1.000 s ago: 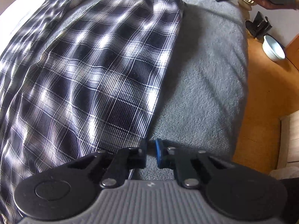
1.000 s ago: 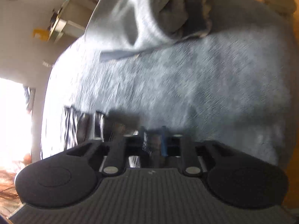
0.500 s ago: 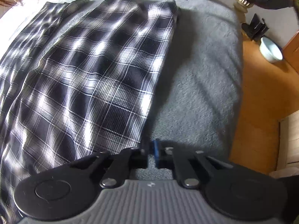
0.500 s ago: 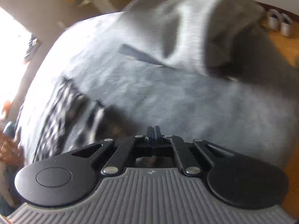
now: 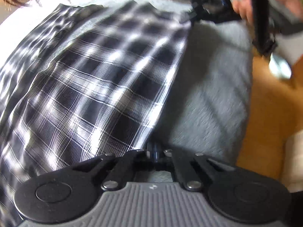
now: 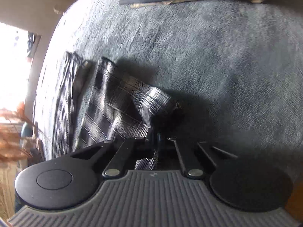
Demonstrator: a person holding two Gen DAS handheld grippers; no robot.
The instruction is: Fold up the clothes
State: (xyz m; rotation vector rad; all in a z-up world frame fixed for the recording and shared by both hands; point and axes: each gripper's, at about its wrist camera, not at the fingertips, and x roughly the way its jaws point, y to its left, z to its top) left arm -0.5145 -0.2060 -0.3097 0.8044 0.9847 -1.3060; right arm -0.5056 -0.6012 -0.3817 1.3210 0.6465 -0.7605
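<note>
Left wrist view shows the plaid trousers spread on a grey blanket, with the left tongs closed on the near edge of one leg. At the far end the right tongs, held in a hand, sit at the leg's far corner. In the right wrist view the right tongs are clamped on that plaid corner, cloth bunched between the fingers and lifted off the blanket.

The risk I judge from here: each grip takes only a thin edge of slippery-looking cloth, so a quick pull could slide it out of one pair, and the leg would sag and crease. Uneven lifting would also skew the fold.

Half a second ago the left tongs were just closing over the edge and the cloth lay flat; now the fabric rises toward the camera. The right tongs were shut over bare blanket, short of the trousers; now they hold the corner. Both views are blurred
</note>
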